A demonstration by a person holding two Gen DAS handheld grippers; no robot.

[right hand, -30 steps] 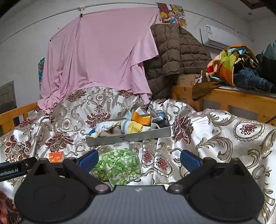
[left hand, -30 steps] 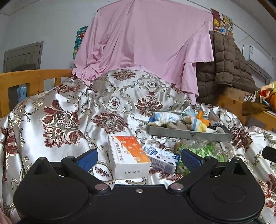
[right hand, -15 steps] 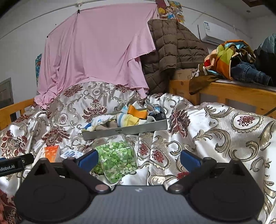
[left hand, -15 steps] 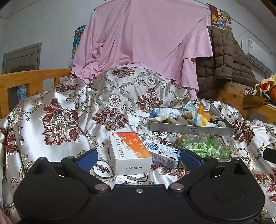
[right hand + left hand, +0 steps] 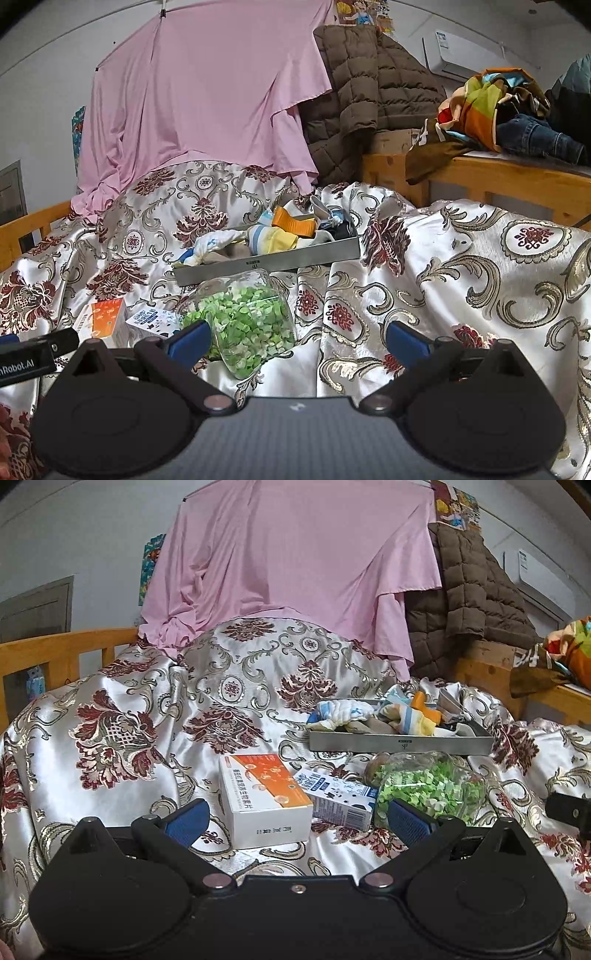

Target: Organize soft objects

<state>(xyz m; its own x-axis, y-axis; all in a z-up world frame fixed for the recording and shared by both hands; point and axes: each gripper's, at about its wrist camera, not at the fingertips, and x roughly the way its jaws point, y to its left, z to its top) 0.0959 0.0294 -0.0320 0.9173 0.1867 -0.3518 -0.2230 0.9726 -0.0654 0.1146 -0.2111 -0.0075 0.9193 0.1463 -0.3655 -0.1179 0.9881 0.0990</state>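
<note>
Two grippers sat low over the bed as you held them. Your left gripper (image 5: 297, 818) had its jaws spread wide and held nothing; the white and orange box (image 5: 264, 797) lay on the bedspread (image 5: 110, 738) just ahead, between the blue pads (image 5: 186, 819). Printed characters ran along the box's side, too small to read. Touching its right side lay a small blue and white carton (image 5: 338, 794) with a barcode on its end; its lettering was not legible.

Your right gripper (image 5: 297, 339) was likewise wide open and empty, over bare bedspread, with the clear jar of green bits (image 5: 245, 321) lying on its side next to the left pad (image 5: 190, 339). At the left edge of the right wrist view, a black part of the other gripper bore white lettering ending in "nRobot.AI".

The soft things, a heap of socks and small cloths (image 5: 391, 716), lay piled in the grey metal tray (image 5: 402, 744) beyond the jar, some hanging over the rim. The tray's front wall carried a small dark label that you could not have read. A pink sheet (image 5: 207, 107) and a brown quilted jacket (image 5: 365, 85) hung behind.
</note>
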